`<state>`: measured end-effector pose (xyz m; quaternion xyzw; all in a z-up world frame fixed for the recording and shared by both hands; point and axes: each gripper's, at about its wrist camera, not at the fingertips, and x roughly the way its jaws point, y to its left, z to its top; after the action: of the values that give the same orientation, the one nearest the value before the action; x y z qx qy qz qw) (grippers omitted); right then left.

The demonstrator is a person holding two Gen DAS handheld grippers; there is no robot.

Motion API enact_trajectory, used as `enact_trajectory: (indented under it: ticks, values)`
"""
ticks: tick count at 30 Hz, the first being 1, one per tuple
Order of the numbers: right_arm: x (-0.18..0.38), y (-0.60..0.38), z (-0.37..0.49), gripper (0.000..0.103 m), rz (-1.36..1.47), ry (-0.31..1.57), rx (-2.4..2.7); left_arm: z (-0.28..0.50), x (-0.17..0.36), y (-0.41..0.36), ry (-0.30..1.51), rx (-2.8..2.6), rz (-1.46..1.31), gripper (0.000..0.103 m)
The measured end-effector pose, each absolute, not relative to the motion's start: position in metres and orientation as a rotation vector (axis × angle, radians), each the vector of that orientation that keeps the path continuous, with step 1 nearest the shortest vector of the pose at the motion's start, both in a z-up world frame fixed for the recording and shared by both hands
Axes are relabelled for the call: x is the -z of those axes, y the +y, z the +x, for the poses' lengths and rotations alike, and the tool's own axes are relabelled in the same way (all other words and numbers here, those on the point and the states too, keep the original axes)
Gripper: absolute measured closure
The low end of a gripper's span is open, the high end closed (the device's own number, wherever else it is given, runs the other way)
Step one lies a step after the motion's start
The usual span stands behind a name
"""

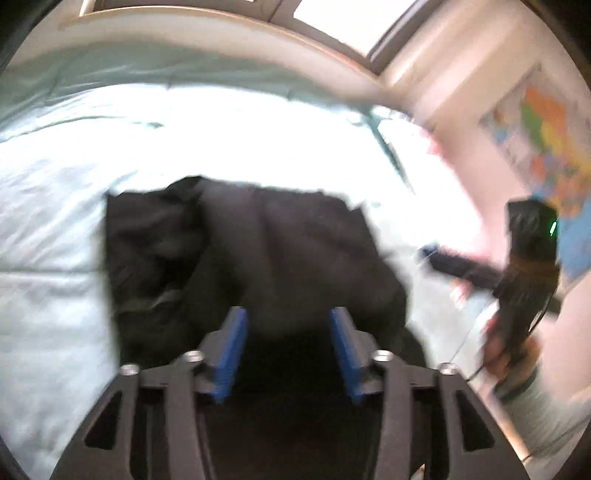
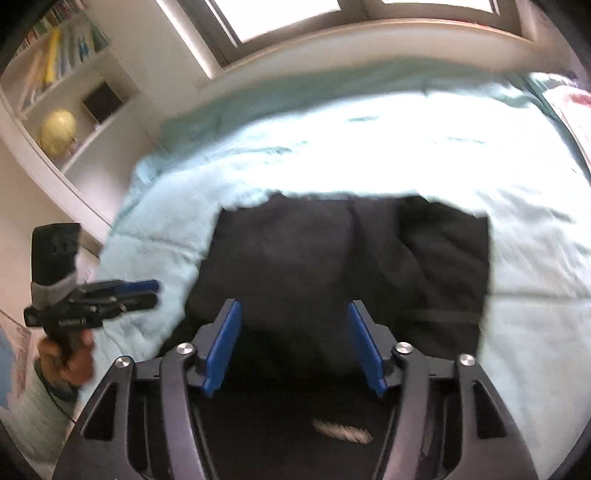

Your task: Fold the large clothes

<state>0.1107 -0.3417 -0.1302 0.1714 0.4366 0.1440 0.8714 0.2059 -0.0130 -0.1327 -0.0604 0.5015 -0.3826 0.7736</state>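
A black garment [image 1: 258,251] lies folded into a rough rectangle on a pale blue bedcover [image 1: 55,221]. It also shows in the right wrist view [image 2: 351,266]. My left gripper [image 1: 288,321] is open and empty, held above the garment's near edge. My right gripper [image 2: 293,314] is open and empty, also above the near edge. Each gripper appears in the other's view, held in a hand off the garment's side: the right one [image 1: 439,258] and the left one [image 2: 153,290]. Both views are blurred.
The bedcover [image 2: 517,184] fills most of both views. A window sill [image 2: 369,33] runs behind the bed. A white shelf with books and a yellow globe [image 2: 58,132] stands at the left. A colourful map [image 1: 546,147] hangs on the wall.
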Motion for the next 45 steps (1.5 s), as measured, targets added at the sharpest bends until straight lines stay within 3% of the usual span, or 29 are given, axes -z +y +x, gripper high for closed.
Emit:
enact_trajectory:
  ticks: [4, 7, 10, 13, 17, 21, 23, 25, 30, 35, 41, 45]
  values:
    - [0.147, -0.299, 0.155, 0.039, 0.301, 1.0, -0.3, 0.235, 0.156, -0.042, 1.17, 0.891, -0.24, 0.048]
    - [0.199, -0.28, 0.177, 0.039, 0.172, 1.139, -0.202, 0.249, 0.216, -0.053, 1.348, 0.763, -0.181, 0.048]
    - [0.272, -0.283, 0.185, 0.038, 0.234, 1.302, -0.187, 0.261, 0.283, -0.046, 1.506, 0.664, -0.288, 0.071]
    - [0.3, -0.29, 0.179, 0.036, 0.322, 1.238, -0.186, 0.27, 0.307, -0.026, 1.524, 0.642, -0.496, 0.084]
    - [0.285, -0.279, 0.171, 0.035, 0.271, 1.212, -0.173, 0.256, 0.287, -0.024, 1.462, 0.676, -0.417, 0.086]
    - [0.24, -0.273, 0.145, 0.035, 0.272, 1.117, -0.248, 0.227, 0.238, -0.028, 1.352, 0.77, -0.305, 0.078]
    - [0.222, -0.269, 0.13, 0.035, 0.258, 1.052, -0.27, 0.212, 0.223, -0.03, 1.288, 0.827, -0.297, 0.052]
    - [0.221, -0.263, 0.118, 0.035, 0.247, 1.038, -0.272, 0.21, 0.23, -0.034, 1.275, 0.806, -0.273, 0.046]
    - [0.296, -0.254, 0.126, 0.035, 0.312, 1.227, -0.207, 0.219, 0.293, -0.06, 1.419, 0.681, -0.163, 0.049]
    - [0.272, -0.248, 0.12, 0.035, 0.308, 1.223, -0.208, 0.196, 0.243, -0.057, 1.337, 0.678, -0.115, 0.049]
    - [0.233, -0.267, 0.057, 0.035, 0.408, 1.154, -0.196, 0.123, 0.197, 0.043, 1.28, 0.628, -0.226, 0.048]
    - [0.236, -0.301, 0.015, 0.035, 0.497, 1.169, -0.129, 0.08, 0.204, 0.125, 1.314, 0.476, -0.278, 0.047]
